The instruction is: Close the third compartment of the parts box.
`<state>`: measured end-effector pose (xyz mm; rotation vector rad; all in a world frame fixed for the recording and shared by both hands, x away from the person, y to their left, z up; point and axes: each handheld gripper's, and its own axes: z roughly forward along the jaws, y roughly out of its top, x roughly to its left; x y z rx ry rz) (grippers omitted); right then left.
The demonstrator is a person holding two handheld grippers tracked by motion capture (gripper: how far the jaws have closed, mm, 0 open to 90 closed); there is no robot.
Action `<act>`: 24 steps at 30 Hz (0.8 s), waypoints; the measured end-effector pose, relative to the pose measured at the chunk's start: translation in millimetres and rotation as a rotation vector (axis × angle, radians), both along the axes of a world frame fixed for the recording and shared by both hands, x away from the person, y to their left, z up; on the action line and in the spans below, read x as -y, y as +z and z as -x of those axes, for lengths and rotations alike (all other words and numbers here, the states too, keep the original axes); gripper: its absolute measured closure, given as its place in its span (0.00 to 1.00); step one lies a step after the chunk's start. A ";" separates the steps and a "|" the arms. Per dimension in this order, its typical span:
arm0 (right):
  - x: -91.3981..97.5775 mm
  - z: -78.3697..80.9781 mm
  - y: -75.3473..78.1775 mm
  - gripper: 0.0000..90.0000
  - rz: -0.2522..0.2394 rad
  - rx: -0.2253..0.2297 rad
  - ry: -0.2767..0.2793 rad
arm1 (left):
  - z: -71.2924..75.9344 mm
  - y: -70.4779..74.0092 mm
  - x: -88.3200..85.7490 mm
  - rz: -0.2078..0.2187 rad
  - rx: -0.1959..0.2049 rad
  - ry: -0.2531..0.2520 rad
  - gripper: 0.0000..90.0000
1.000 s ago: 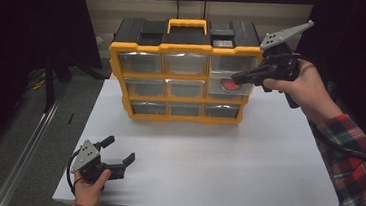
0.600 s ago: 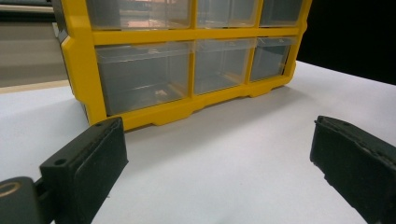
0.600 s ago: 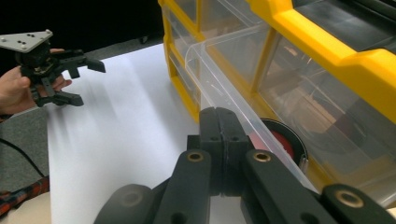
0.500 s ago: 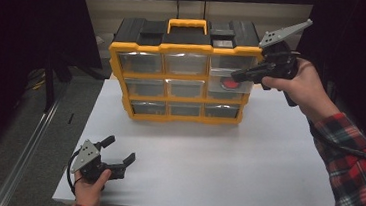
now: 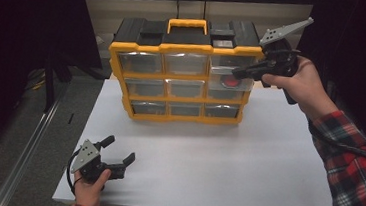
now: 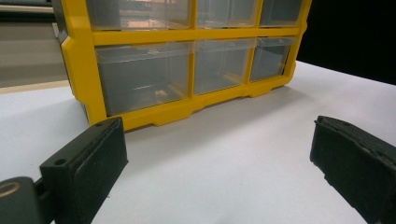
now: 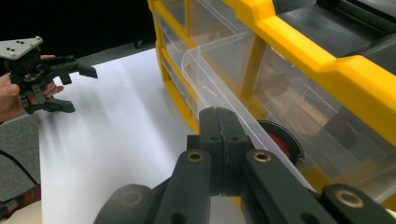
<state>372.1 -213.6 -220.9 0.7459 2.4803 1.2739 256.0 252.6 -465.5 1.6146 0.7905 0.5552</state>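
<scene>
A yellow organizer with 9 clear drawers in 3 rows and a black top with a yellow handle stands upright at the far side of the white counter.

The right gripper is held up at the organizer's right column, level with the middle row. In the right gripper view its 2 black fingers are pressed flat together, and their tips sit at the front lip of a clear drawer that stands partly pulled out of the cabinet. Whether the thin plastic lip is pinched between the fingers or merely touched cannot be told. Inside that drawer, just behind the fingers, lies a round red and black object; the high view shows it as a red spot in the right drawer of the middle row.

The left gripper rests low near the counter's front left corner, well apart from the organizer, held in the person's left hand. Its fingers are spread wide with bare counter between them, and they point toward the organizer's bottom row of drawers.

A red plaid sleeve covers the right forearm, which reaches in from the lower right.
</scene>
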 end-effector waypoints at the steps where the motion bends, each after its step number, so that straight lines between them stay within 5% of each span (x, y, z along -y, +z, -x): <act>1: 0.0 -0.3 -0.1 1.00 -0.002 -0.001 -0.001 | 0.1 0.0 0.1 0.000 0.000 0.001 0.04; 24: 0.4 -4.7 -0.6 1.00 -0.003 0.004 -0.023 | 0.0 0.2 0.9 0.013 0.005 0.003 0.04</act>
